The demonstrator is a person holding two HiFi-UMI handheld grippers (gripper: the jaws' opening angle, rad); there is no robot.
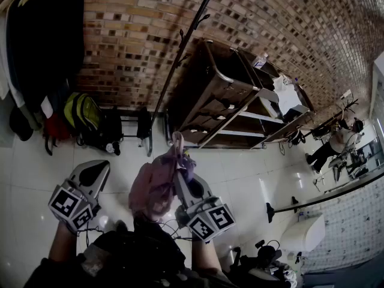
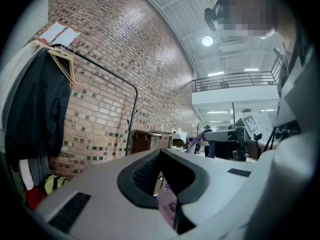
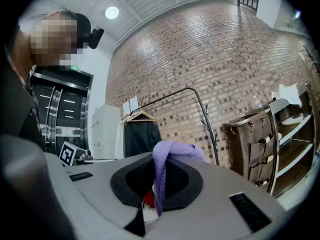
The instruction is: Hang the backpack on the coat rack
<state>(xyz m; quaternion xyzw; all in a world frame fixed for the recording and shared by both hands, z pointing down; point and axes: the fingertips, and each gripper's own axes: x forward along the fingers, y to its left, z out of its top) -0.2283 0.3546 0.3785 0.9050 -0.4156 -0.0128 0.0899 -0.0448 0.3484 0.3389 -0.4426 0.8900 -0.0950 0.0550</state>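
Note:
In the head view a pink backpack (image 1: 153, 188) hangs just above the white floor. My right gripper (image 1: 185, 182) is shut on its lilac top strap (image 1: 177, 146). In the right gripper view the strap (image 3: 172, 149) loops over the closed tips of my right gripper (image 3: 150, 176). My left gripper (image 1: 96, 174) is level to the left of the bag, apart from it, shut on nothing. Through the left gripper (image 2: 160, 156) a bit of pink bag (image 2: 167, 204) shows. The black coat stand (image 1: 180, 47) with hooks rises ahead against the brick wall.
A garment rail with dark coats (image 1: 42, 35) fills the far left, with a yellow-black backpack (image 1: 84, 116) and other bags on the floor under it. A brown shelf trolley (image 1: 234, 101) stands right of the stand. A person (image 1: 339, 140) sits at the far right.

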